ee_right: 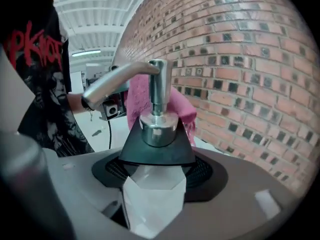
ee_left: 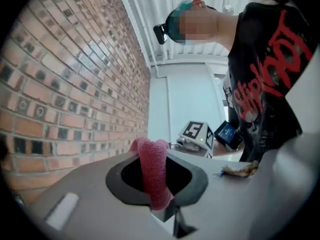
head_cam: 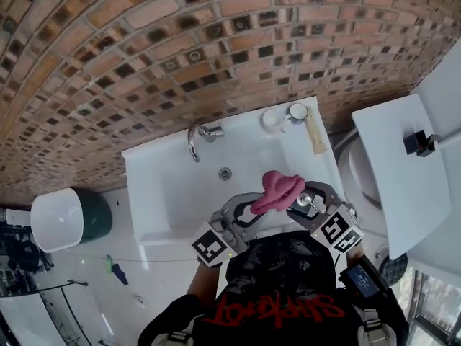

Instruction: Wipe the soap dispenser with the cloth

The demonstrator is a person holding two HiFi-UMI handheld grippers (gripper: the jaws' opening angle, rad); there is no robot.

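**A:** Progress on the wipe?

**B:** Under way, I'd judge, not finished. Against the brick wall (head_cam: 144, 49) stands the white worktop (head_cam: 153, 193) with its basin (head_cam: 252, 153). Both tools hang above its near edge, toward the near right corner.

**A:** Who holds what?

**B:** The right hand-held gripper (head_cam: 311, 202) (ee_right: 152, 194) is clamped on the soap dispenser (ee_right: 154, 204), its jaws pressing the clear faceted body, pump upward. The left hand-held gripper (head_cam: 252, 209) (ee_left: 161, 205) pinches the pink cloth (head_cam: 277, 187) (ee_left: 152, 169), which loops up from its closed jaws.

**A:** Any contact?

**B:** It looks so. The cloth (ee_right: 182, 106) drapes against the far side of the chrome pump (ee_right: 159, 91).

**A:** What's left?

**B:** Probably the spout (ee_right: 117, 81), the black collar (ee_right: 157, 146) and the body. The clamped part likely needs a regrip to reach. No view shows how clean anything is.
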